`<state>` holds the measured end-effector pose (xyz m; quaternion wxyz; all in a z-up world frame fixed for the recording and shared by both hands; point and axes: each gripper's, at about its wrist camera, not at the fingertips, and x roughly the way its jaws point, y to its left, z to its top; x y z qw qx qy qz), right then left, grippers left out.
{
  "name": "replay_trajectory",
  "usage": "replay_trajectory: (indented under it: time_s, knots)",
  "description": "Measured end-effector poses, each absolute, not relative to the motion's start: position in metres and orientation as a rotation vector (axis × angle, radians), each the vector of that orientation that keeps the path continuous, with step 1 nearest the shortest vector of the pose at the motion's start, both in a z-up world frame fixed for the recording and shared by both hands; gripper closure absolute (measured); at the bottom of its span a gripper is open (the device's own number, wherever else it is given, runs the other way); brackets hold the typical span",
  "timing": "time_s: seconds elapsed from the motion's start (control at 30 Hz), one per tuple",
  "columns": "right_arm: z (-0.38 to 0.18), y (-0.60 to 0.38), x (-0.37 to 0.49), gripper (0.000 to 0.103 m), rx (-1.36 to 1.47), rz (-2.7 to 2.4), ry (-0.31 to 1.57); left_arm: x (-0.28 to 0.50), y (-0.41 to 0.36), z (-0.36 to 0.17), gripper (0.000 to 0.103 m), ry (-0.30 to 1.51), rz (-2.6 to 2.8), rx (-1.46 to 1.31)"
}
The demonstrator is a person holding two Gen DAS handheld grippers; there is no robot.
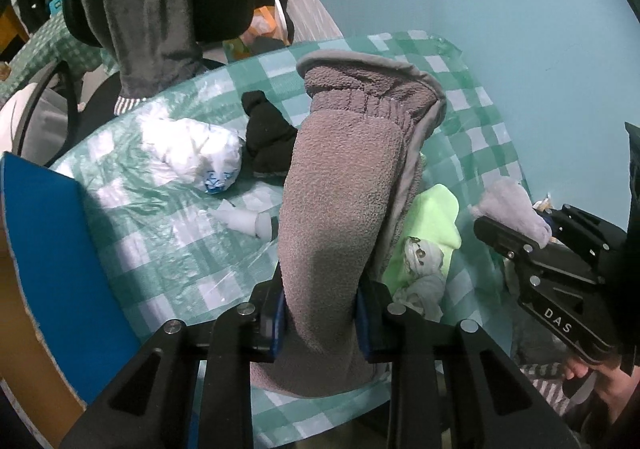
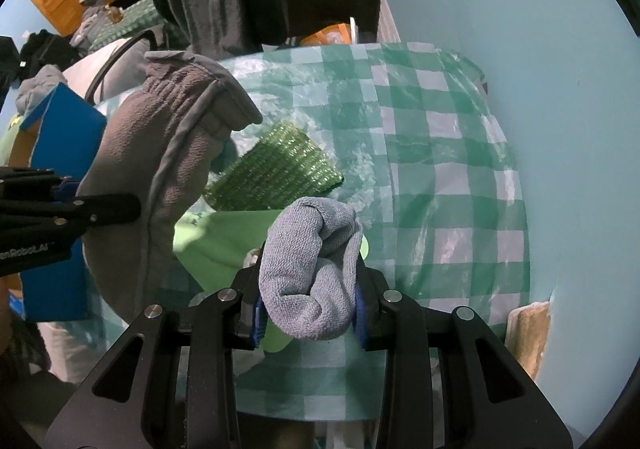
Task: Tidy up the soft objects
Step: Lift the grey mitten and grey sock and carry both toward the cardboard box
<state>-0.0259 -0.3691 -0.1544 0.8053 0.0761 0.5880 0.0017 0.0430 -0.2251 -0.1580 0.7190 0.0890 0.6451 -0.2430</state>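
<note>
A big grey fleece mitten (image 1: 340,201) fills the middle of the left wrist view, and my left gripper (image 1: 320,329) is shut on its lower part, lifting it off the green checked table cover (image 1: 160,249). The same mitten (image 2: 148,185) hangs at the left in the right wrist view, with the left gripper (image 2: 104,209) clamped on its side. My right gripper (image 2: 308,313) is shut on a rolled blue-grey cloth (image 2: 312,269); from the left wrist view this gripper (image 1: 516,241) and the cloth (image 1: 516,209) sit at the right.
On the table lie a black cloth (image 1: 268,141), a crumpled white plastic bag (image 1: 196,157), a light green cloth (image 1: 432,225), a patterned grey sock (image 1: 424,269) and a green knitted piece (image 2: 276,173). A blue box (image 1: 56,261) stands at the left. Dark clothes (image 1: 168,1) hang behind.
</note>
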Motion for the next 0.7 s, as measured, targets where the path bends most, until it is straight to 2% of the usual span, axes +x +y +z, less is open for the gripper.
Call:
replay_trajectory:
  time_s: [0.7]
  knots:
    - [-0.103,-0.327,-0.012,0.071,0.1,0.089,1.18,0.027,-0.161,-0.089,0.077,1.3,-0.432,0.136]
